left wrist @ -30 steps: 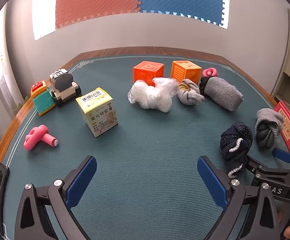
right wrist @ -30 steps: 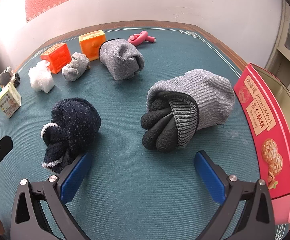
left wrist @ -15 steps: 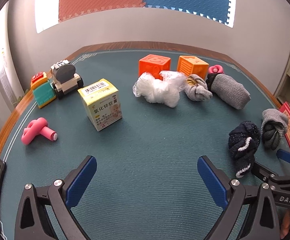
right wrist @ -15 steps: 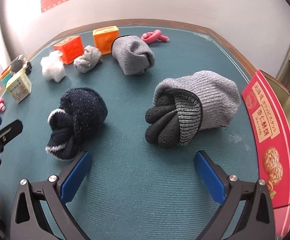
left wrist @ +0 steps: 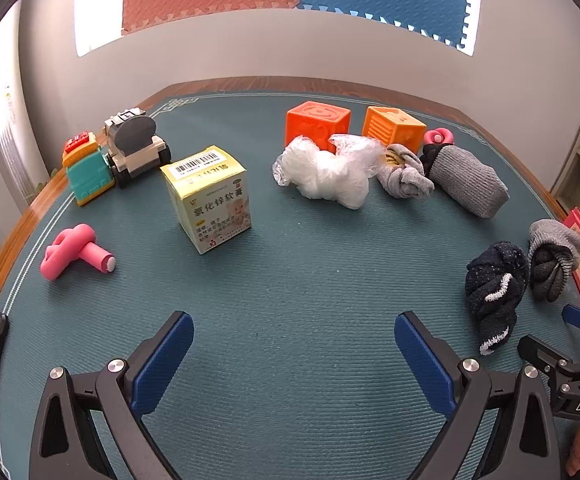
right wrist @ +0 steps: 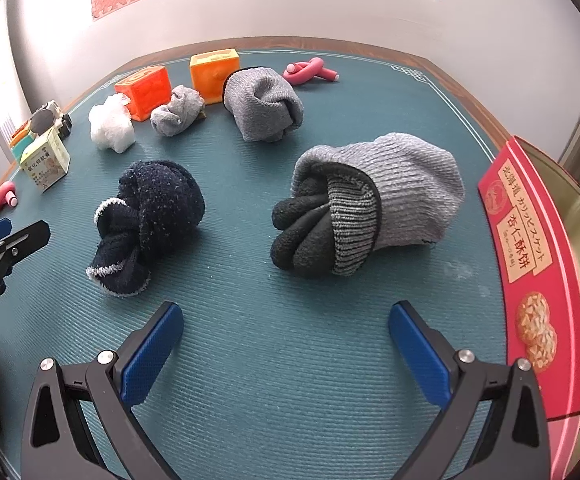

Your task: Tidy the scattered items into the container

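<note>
The right gripper (right wrist: 286,332) stands wide, its blue pads holding nothing, low over the green mat (right wrist: 290,360) near the front edge. Just beyond its jaws lie two bundles: the dark navy sock ball (right wrist: 150,224) ahead to the left and the grey glove roll (right wrist: 365,204) with black fingers ahead to the right, near each other but apart. Along the mat's right edge stands the red biscuit tin (right wrist: 529,248), its open inside only partly seen. The left gripper (left wrist: 293,356) is also wide and empty, over bare mat toward the front-left part. Beyond it, near the middle of the mat, a yellow medicine box (left wrist: 208,196) stands upright. A pink knotted tube (left wrist: 76,252) lies by the left edge, and a teal toy block (left wrist: 88,172) and a grey toy truck (left wrist: 134,146) sit touching at the far-left edge. Toward the far edge, a crumpled white plastic wrap (left wrist: 325,172) lies in front of an orange cube (left wrist: 315,124); a second orange cube (left wrist: 393,126) sits beside it, with a small grey sock knot (left wrist: 403,172) and a larger grey sock roll (left wrist: 465,180) to the right. A second pink tube (right wrist: 309,72) lies behind that roll.
</note>
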